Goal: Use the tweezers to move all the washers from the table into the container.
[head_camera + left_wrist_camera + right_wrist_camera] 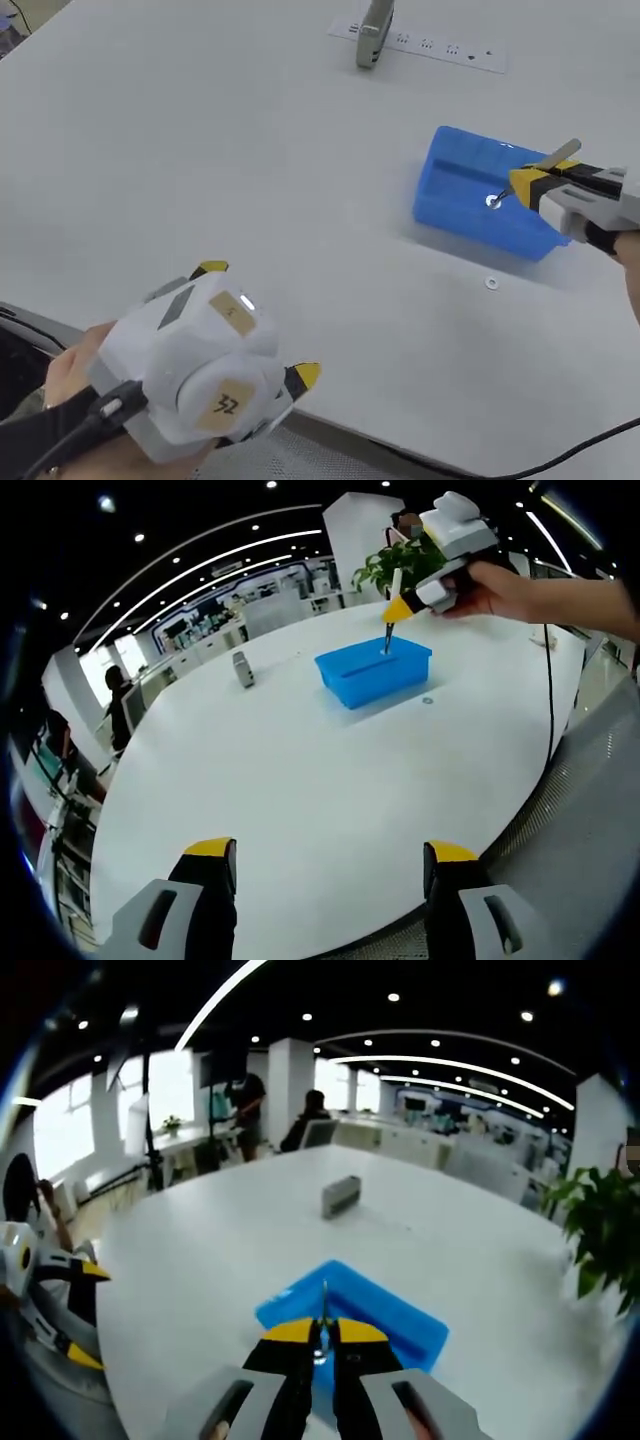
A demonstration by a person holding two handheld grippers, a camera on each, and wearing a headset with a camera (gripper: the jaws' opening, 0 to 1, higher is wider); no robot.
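**One washer at the tweezers' tip over the container, one on the table**

- A washer is seen at the tip of the tweezers, over the inside of the blue container. Whether it touches the floor of the container cannot be told.
- The tweezers are clamped between the closed jaws of the right gripper. In the right gripper view the yellow jaw tips of that gripper are pressed together on the tweezers, which point down into the container.
- A second washer lies flat on the white table, at 6 o'clock from the container and near it. The container's near wall stands between this washer and the inside. It is also made out in the left gripper view.
- The left gripper is held at 8 o'clock from the container, well apart, at the near table edge. Its jaws are spread wide with nothing between them.
- At 11 o'clock from the container, a power strip lies at the far side, with a grey block on it.
- A dark cable runs over the near table edge at 5 o'clock.
- A potted plant stands beyond the table.
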